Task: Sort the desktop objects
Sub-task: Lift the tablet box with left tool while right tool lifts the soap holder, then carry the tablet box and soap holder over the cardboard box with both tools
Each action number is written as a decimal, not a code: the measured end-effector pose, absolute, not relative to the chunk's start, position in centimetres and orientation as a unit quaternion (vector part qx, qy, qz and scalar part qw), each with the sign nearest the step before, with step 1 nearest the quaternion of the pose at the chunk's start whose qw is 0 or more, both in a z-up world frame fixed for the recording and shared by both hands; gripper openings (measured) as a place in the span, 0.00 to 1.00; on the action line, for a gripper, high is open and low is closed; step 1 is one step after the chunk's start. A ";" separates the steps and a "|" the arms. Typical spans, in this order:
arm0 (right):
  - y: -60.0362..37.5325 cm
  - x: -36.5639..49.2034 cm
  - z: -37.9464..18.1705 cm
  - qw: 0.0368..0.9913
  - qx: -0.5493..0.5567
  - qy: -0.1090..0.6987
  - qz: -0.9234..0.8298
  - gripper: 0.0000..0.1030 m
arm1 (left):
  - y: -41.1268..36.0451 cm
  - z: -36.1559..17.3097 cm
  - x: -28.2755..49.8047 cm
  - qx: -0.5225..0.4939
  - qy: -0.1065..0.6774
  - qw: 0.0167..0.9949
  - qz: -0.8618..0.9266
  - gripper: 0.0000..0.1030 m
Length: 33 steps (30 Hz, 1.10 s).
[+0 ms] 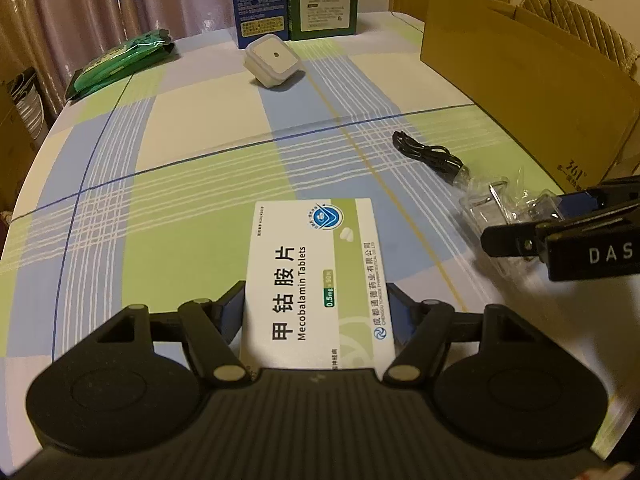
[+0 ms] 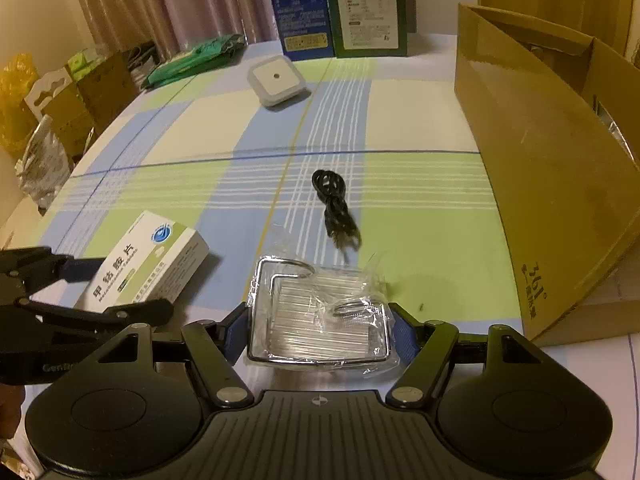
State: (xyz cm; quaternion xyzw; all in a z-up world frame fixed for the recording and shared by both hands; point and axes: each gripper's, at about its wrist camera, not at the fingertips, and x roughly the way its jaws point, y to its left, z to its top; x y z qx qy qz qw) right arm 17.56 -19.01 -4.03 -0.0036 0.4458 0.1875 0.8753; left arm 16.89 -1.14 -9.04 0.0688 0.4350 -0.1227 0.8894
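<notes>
Grippers both loaded | left gripper clamped tablet box between its fingers | right gripper pinched wrapped metal rack | risk: slick plastic wrap could've slipped out mid-carry

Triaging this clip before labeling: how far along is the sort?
Early, by the look of it. Done: nothing visibly sorted; whether anything is in the cardboard box can't be seen. In hand: left gripper closed on the tablet box; right gripper straddles the wrapped metal rack, grip unclear. Left: black cable, white square device and green packet lie on the table.
</notes>
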 end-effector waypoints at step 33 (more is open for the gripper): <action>-20.9 10.6 1.9 0.900 0.039 0.387 0.196 0.65 | -2.0 0.0 9.2 0.018 0.391 0.914 -0.109 0.65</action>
